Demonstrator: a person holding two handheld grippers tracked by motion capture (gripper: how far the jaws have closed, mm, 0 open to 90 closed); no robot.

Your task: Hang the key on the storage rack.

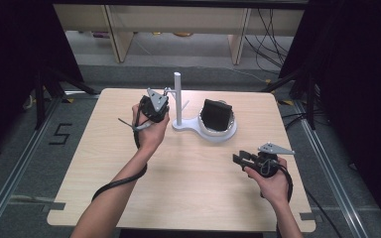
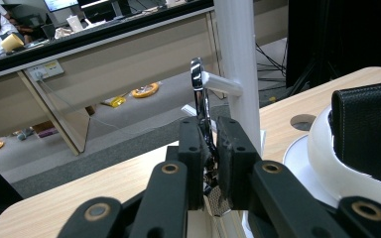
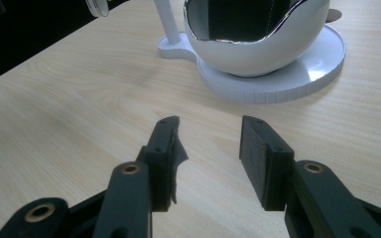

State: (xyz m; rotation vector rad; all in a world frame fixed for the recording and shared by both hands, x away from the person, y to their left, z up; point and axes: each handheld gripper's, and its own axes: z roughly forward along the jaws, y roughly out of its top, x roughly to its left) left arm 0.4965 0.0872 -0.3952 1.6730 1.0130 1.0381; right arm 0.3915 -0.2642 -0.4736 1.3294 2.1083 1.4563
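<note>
A white stand (image 1: 177,99) with a tall pole and short pegs rises from a base that also carries a white bowl (image 1: 226,130). A black leather pouch (image 1: 216,114) sits in the bowl. My left gripper (image 1: 166,99) is at the pole, shut on a shiny metal piece (image 2: 197,79) whose top rests against a peg (image 2: 221,83). The left gripper view shows the pads (image 2: 191,144) pressing it from both sides. My right gripper (image 1: 238,159) hovers low over the table front right of the bowl, open, with nothing between its jaws (image 3: 208,139).
The light wooden table (image 1: 188,173) has bare room in front of the stand and to its left. A round hole (image 2: 302,120) is cut in the tabletop behind the bowl (image 2: 322,153). Beyond the far edge lie floor, desks and cables.
</note>
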